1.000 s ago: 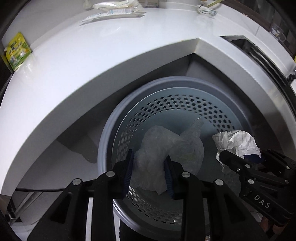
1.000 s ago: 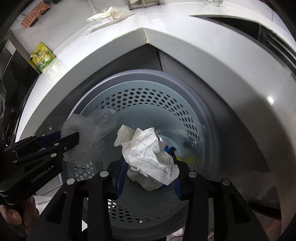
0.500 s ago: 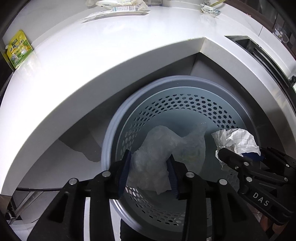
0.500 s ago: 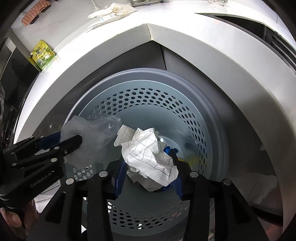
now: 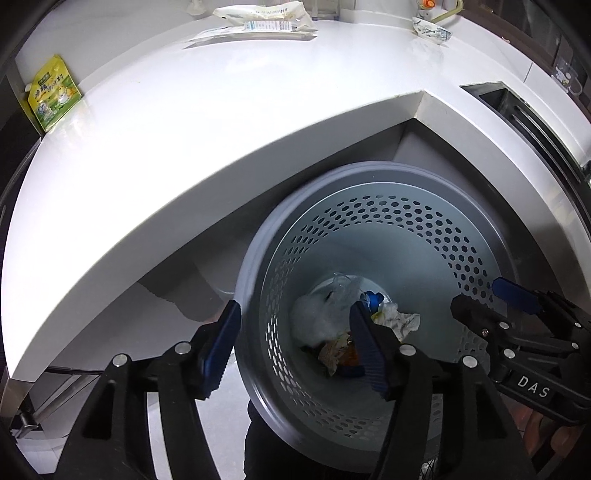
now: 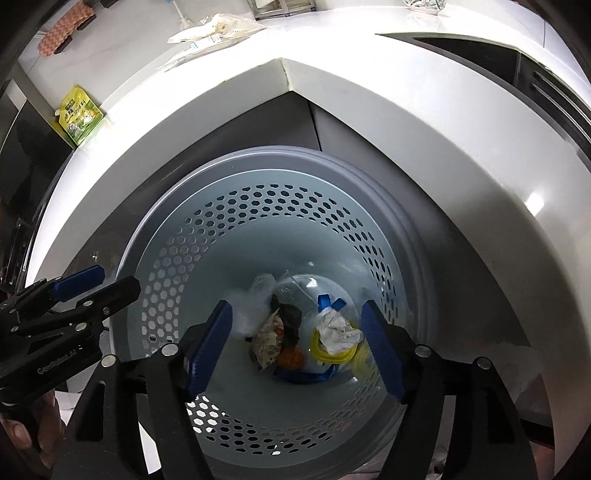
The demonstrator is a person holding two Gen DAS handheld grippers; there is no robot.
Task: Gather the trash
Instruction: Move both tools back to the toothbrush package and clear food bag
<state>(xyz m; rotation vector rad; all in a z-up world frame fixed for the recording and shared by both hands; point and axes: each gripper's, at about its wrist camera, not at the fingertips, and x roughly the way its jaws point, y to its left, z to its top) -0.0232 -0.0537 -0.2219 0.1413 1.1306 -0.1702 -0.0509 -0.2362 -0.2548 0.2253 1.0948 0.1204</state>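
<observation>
Over bin (image 6: 373,206), both grippers' jaws opening, empty.

Bright glare on countertop (image 5: 207,122), fisheye-bent edges, shadowed bin (image 6: 280,206)

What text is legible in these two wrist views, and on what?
"DAS": on the right tool body, seen from the left wrist.
Lettering on the left tool body: blurred, unreadable.
Green pouch on the white counter: printed characters, too small to read.
Clear wrappers on the far counter: label print unreadable.
</observation>
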